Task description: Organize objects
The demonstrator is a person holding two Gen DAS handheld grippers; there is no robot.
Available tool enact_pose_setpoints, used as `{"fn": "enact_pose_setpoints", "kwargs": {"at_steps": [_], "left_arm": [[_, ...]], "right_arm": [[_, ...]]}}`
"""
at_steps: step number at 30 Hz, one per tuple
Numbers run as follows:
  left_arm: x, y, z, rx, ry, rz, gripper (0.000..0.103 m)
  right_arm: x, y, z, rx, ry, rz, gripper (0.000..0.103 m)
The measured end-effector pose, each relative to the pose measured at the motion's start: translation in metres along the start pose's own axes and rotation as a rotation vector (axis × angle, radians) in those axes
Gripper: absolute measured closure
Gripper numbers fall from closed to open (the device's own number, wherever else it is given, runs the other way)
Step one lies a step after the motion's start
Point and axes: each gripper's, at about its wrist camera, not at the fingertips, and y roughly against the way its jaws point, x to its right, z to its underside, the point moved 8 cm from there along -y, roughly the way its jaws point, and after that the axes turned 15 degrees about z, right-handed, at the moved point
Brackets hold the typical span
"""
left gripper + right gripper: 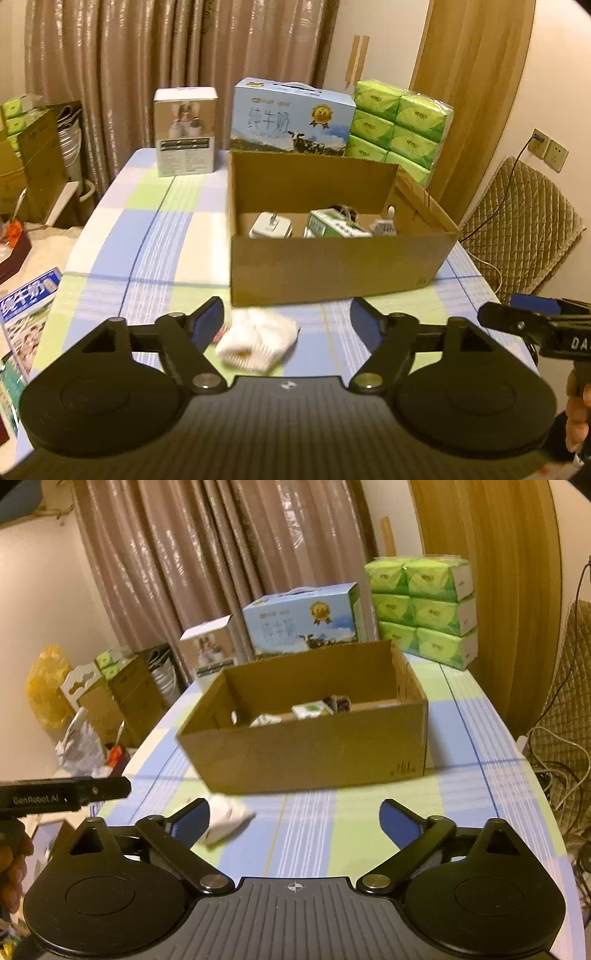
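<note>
Both grippers released above a white sock on the worktop

The left gripper (286,317) and right gripper (293,818) have their fingers spread, grasping nothing; the sock (255,341) (blurred) lies on the checked worktop (147,229) between the left fingers, just before the box (332,258), which holds small packs.

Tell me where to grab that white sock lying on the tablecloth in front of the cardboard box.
Probably grip the white sock across its bunched middle, coming down from above with the left hand-held gripper, whose open jaws already frame it. It lies flat and crumpled on the tablecloth, so no edge stands up to pinch from the side; the cardboard box blocks the far side.
</note>
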Motion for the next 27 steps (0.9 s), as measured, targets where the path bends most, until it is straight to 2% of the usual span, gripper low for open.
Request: {"fn": "enact_pose_setpoints", "kwargs": {"at_steps": [9, 15, 27], "left_arm": [[-0.008, 0.052, 0.046, 0.011, 0.031, -0.091, 0.002], [-0.010, 0.068, 0.060, 0.000, 0.026, -0.111, 0.002], [-0.005, 0.072, 0.069, -0.016, 0.017, -0.116, 0.002]], "right_arm": [[-0.011, 0.023, 0.041, -0.053, -0.003, -0.016, 0.002], [-0.018, 0.031, 0.051, -0.060, 0.014, -0.027, 0.002], [-0.020, 0.035, 0.051, -0.049, 0.019, -0.033, 0.002]]}}
